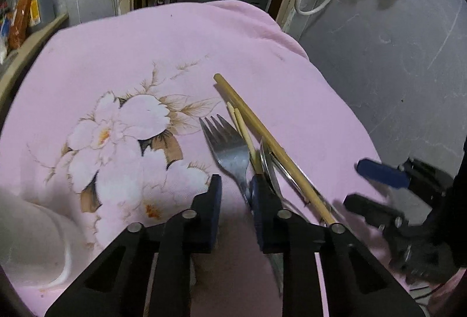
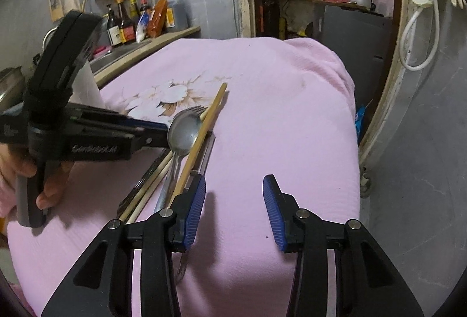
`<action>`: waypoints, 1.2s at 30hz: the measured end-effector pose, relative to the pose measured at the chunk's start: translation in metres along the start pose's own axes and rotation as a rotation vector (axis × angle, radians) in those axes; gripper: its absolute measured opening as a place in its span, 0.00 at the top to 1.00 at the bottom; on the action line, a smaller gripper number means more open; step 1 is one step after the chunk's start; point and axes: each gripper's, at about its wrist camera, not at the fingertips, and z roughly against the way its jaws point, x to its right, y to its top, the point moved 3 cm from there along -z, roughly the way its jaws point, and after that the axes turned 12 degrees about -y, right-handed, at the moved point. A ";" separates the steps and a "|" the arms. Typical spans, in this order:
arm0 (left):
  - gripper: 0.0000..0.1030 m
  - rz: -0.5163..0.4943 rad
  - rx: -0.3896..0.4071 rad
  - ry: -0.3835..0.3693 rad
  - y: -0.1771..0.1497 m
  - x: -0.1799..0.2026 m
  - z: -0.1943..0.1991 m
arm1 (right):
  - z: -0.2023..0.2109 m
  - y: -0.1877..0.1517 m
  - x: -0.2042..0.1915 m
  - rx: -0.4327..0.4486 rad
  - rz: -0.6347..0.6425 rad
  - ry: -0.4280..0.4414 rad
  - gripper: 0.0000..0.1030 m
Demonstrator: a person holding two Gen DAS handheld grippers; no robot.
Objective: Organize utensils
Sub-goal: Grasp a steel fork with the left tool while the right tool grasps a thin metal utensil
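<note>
A pile of utensils lies on the pink flowered cloth (image 1: 122, 60): a steel fork (image 1: 230, 150), a steel spoon (image 2: 184, 134), a thick bamboo chopstick (image 1: 262, 139) and two thin chopsticks (image 1: 243, 130). My left gripper (image 1: 237, 200) is open, its right finger by the spoon's bowl and the fork's neck between the jaws. In the right wrist view it (image 2: 151, 130) reaches in from the left toward the spoon. My right gripper (image 2: 233, 209) is open and empty over bare cloth, just right of the handles. It shows at the right of the left wrist view (image 1: 359, 182).
A white bowl (image 1: 35, 244) sits at the lower left. A counter with sauce bottles (image 2: 146, 19) runs along the left. A grey wall and door frame (image 2: 388, 78) stand to the right, where the cloth (image 2: 292, 113) drops off.
</note>
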 end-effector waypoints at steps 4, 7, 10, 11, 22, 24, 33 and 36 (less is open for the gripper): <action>0.92 0.051 0.005 -0.033 0.006 -0.006 0.000 | -0.001 0.000 -0.004 -0.008 0.018 0.000 0.62; 0.95 0.086 0.012 -0.043 0.004 -0.010 0.007 | -0.002 0.000 -0.008 -0.016 0.042 0.000 0.62; 0.95 0.097 0.021 -0.027 -0.004 -0.012 0.016 | -0.004 0.002 -0.012 -0.022 0.062 -0.001 0.62; 0.96 0.099 0.022 -0.020 -0.007 -0.014 0.020 | -0.005 0.003 -0.015 -0.026 0.072 -0.004 0.62; 0.96 0.097 0.023 -0.020 -0.041 -0.014 0.059 | -0.025 0.018 -0.041 -0.048 0.177 -0.046 0.62; 0.96 0.096 0.022 -0.023 -0.042 -0.014 0.058 | -0.033 0.021 -0.050 -0.062 0.229 -0.088 0.62; 0.99 0.085 0.020 -0.063 -0.043 -0.011 0.055 | -0.031 0.018 -0.042 -0.166 0.226 -0.072 0.87; 0.99 0.066 0.048 -0.053 -0.049 -0.005 0.062 | -0.022 0.014 -0.036 -0.177 0.130 -0.033 0.87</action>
